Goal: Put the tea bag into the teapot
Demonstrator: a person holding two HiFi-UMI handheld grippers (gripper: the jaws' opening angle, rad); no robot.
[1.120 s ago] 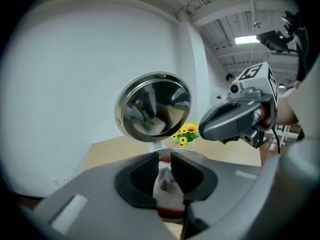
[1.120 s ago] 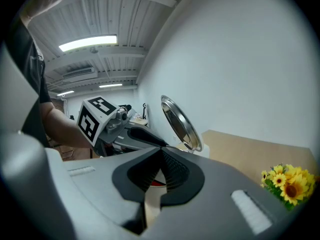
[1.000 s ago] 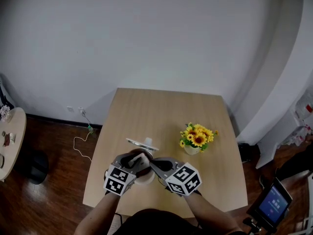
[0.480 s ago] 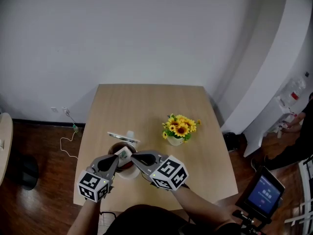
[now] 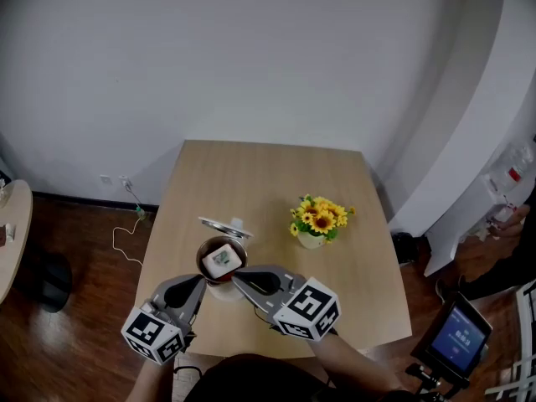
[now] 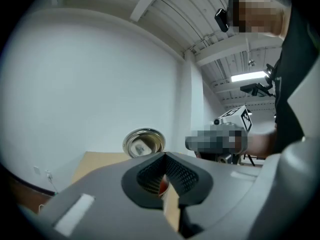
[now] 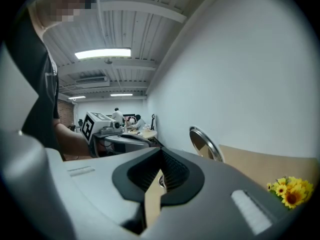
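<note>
A dark teapot (image 5: 221, 264) stands open near the front of the wooden table (image 5: 268, 174). The white tea bag (image 5: 223, 258) lies inside its mouth. The pot's silver lid (image 5: 224, 225) rests just behind it and shows as a shiny disc, the lid (image 6: 144, 143), in the left gripper view and edge-on, the lid (image 7: 204, 144), in the right gripper view. My left gripper (image 5: 203, 278) sits just in front-left of the pot, its tips together, nothing in it. My right gripper (image 5: 235, 278) is in front-right of the pot, also shut and empty. The left gripper (image 6: 165, 155) and the right gripper (image 7: 161, 149) hide the pot in their own views.
A small pot of sunflowers (image 5: 322, 221) stands on the table to the right of the teapot. A white cable (image 5: 126, 241) trails on the dark wooden floor at the left. A round side table (image 5: 10, 224) sits at the far left, a handheld screen (image 5: 459, 347) at the lower right.
A second ago both grippers were close together over the teapot with something white between them. They have since drawn back toward me, and the tea bag lies in the pot, free of the jaws.
</note>
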